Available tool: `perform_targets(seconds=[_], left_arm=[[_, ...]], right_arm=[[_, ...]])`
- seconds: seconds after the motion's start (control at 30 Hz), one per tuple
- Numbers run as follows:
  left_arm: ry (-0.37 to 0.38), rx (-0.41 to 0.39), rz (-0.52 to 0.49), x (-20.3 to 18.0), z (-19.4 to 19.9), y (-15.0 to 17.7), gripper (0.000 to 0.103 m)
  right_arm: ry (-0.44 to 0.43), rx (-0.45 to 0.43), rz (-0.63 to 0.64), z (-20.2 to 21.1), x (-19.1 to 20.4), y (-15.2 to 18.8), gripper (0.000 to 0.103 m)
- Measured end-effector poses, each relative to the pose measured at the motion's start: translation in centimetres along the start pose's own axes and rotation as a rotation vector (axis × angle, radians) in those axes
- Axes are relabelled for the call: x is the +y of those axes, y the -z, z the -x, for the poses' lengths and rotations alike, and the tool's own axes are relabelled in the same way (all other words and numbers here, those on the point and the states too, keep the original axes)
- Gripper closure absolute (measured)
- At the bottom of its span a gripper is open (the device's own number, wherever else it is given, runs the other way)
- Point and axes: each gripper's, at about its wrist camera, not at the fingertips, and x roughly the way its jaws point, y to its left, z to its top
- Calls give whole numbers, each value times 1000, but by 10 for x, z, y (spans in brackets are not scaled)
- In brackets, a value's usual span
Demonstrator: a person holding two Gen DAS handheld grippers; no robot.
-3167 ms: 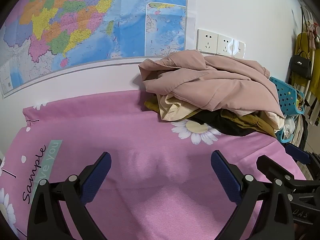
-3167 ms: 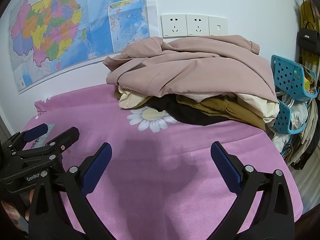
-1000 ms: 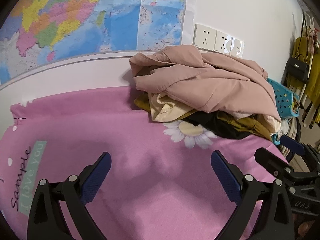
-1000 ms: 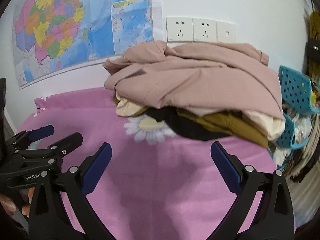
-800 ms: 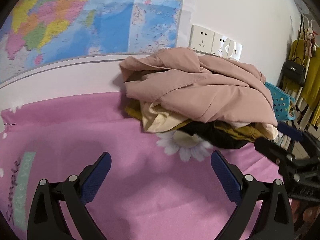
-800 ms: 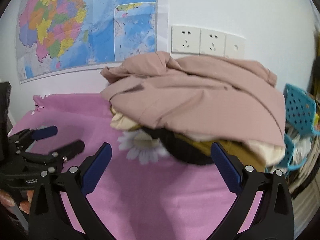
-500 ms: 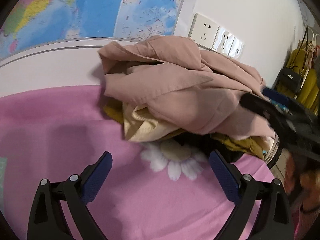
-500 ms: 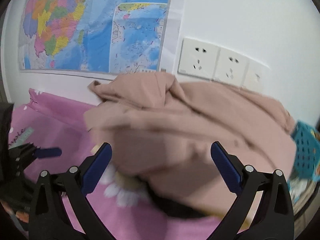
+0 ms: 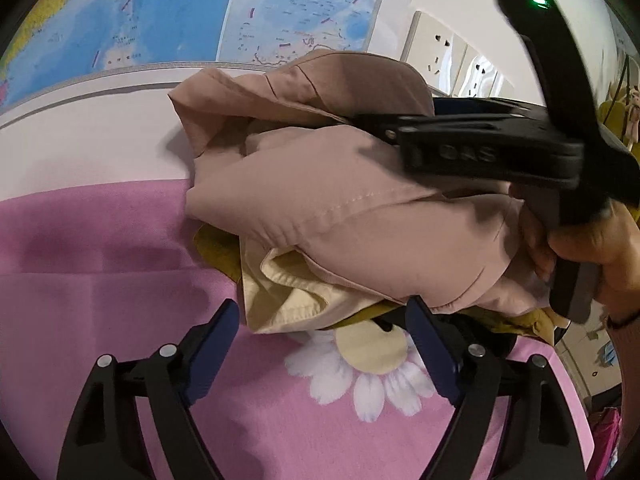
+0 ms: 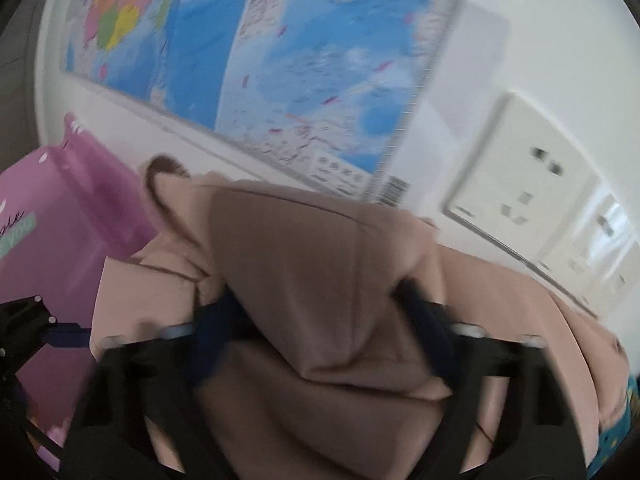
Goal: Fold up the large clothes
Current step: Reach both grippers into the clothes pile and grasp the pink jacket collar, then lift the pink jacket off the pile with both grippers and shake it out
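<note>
A dusty-pink garment (image 9: 340,208) tops a pile of clothes on the pink bedsheet (image 9: 100,288), over a cream garment (image 9: 288,300) and mustard and black ones. My left gripper (image 9: 320,344) is open, its tips at the front edge of the pile just below the cream cloth, holding nothing. My right gripper (image 10: 320,328) is open with its jaws astride a raised fold of the pink garment (image 10: 320,280); the view is blurred. In the left wrist view the right gripper (image 9: 472,148) reaches into the pile's top from the right.
A map (image 9: 200,12) and wall sockets (image 9: 436,48) are on the wall behind the pile. The sheet has a daisy print (image 9: 372,364). Hanging clothes (image 9: 616,116) stand at the far right. The left gripper shows at the left edge of the right wrist view (image 10: 36,328).
Both grippers have moved forward to the pile. The right gripper rose and pushed into the top of the pink garment; the left came up to the pile's front edge.
</note>
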Motion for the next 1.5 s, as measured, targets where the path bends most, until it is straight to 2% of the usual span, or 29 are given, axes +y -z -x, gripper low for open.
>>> perform_targets(seconds=[0.03,0.07,0.17,0.27,0.33,0.43,0.53,0.6,0.7,0.77,0.8,0.83,0.9,0.97,1.07,1.17,1.23,1.33,1.43,1.5], left_arm=[[-2,-1,-4,0,-2,0,21],[-3,-4,-7,0,-2,0,21],[4,-23,-22,2,-1,2,21],[25,-48,-21,8,0,1,21],[40,-87,-27,11,7,1,21],[84,-144,-31,12,18,-1,19],[129,-207,-78,5,26,-4,15],[183,-209,-125,-5,25,-5,15],[203,-209,-193,-26,21,-10,16],[227,-179,-206,-34,10,-14,39],[262,-149,-194,-35,7,-18,75],[277,-129,-177,-34,5,-21,91],[283,-145,-156,-33,14,-28,94],[280,-192,-153,-31,35,-38,95],[342,-291,-115,-25,86,-69,96],[347,-416,-156,-28,152,-97,96],[321,-505,-190,-30,204,-108,96],[283,-589,-234,-26,276,-118,96],[216,-636,-289,-25,338,-108,95],[170,-646,-310,-26,368,-97,95]], right_arm=[[-18,18,0,-2,-1,-3,74],[-9,19,-3,1,-3,-6,82],[-19,-42,-56,30,-20,-13,90],[-34,-146,-182,80,-53,-20,92],[-25,-220,-219,116,-70,-23,92],[5,-259,-232,154,-82,-28,92],[17,-299,-268,179,-98,-29,92],[28,-322,-277,193,-103,-25,92],[30,-348,-293,210,-102,-24,93],[45,-370,-302,225,-103,-21,93],[41,-377,-315,231,-105,-19,93],[34,-383,-327,238,-106,-17,93],[53,-396,-337,255,-108,-12,93],[79,-426,-338,281,-109,-9,93],[96,-504,-345,333,-111,-5,94],[121,-606,-336,398,-106,-6,94],[124,-653,-334,435,-101,-5,94],[116,-714,-320,483,-86,3,94],[102,-728,-286,511,-60,10,94],[62,-724,-286,521,-46,15,94]])
